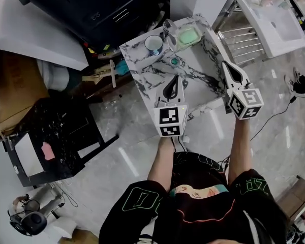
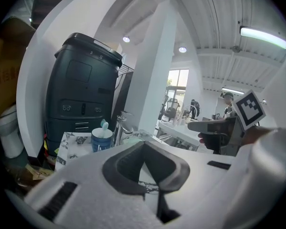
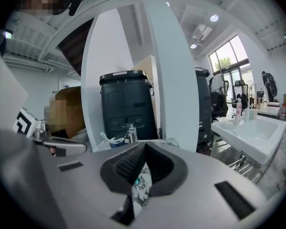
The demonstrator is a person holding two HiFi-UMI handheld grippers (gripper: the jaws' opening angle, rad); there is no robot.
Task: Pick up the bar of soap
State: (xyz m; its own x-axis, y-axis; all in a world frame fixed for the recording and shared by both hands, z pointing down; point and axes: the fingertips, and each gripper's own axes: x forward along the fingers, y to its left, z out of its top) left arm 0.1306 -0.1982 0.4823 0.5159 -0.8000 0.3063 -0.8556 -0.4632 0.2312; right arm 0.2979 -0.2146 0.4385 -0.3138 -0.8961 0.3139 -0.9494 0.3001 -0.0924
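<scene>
A person standing at a white, grey-veined marble washbasin [image 1: 144, 74] holds two hand-held grippers out over its bowl. The left gripper [image 1: 177, 80] hangs above the middle of the basin and the right gripper [image 1: 226, 65] above its right rim. On both, the jaws are pressed together with nothing between them. The target, a pale green rectangular bar of soap [image 1: 189, 35], lies in a clear dish on the far rim, just beside the chrome tap [image 1: 169, 27]. A blue-and-white cup holding a toothbrush [image 1: 153, 44] stands on the tap's other side. The work appears to be at the approach stage, the soap untouched. The next move likely calls for one gripper to part its jaws wide enough for the bar, reach to the dish and close on the bar's sides without nudging the tap.
</scene>
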